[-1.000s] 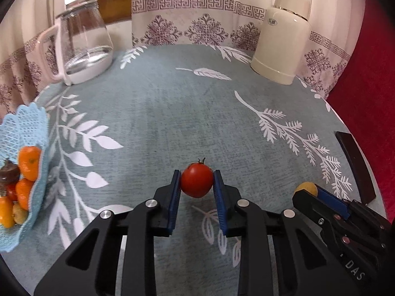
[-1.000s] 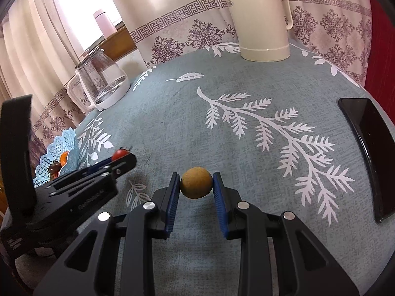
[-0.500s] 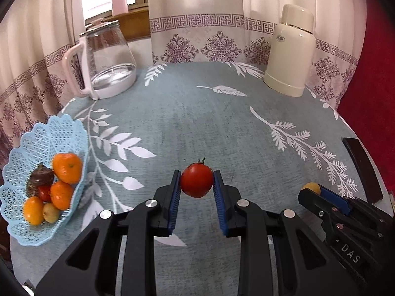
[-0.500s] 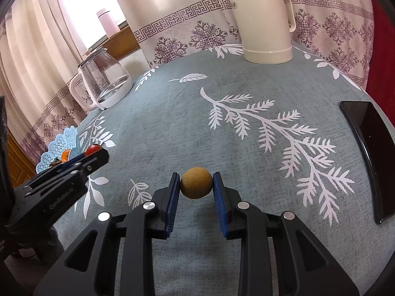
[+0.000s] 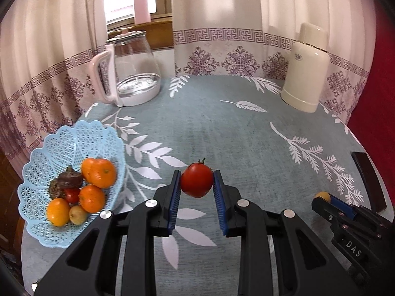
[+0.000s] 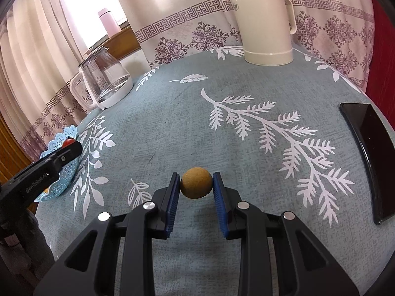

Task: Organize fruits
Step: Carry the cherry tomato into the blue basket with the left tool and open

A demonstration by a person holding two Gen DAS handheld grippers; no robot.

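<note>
This looked like a home, a dining corner by a window. A round table [image 5: 222, 135] wore a grey-blue leaf-print cloth, patterned curtains [image 5: 222, 44] hung behind it, a glass kettle [image 5: 130, 74] stood far left, a cream thermos [image 5: 306, 69] far right, and a fruit basket [image 5: 56, 153] near left.

Glass kettle [image 5: 133, 74], cream thermos [image 5: 307, 69], black phone [image 6: 367, 153].

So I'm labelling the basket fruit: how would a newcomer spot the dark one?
Find the blue lattice basket at the table's left edge. Among its fruit, the dark one lies toward the left, beside the top orange. It alone is brownish-purple; its neighbours are orange, red or yellowish.
</note>
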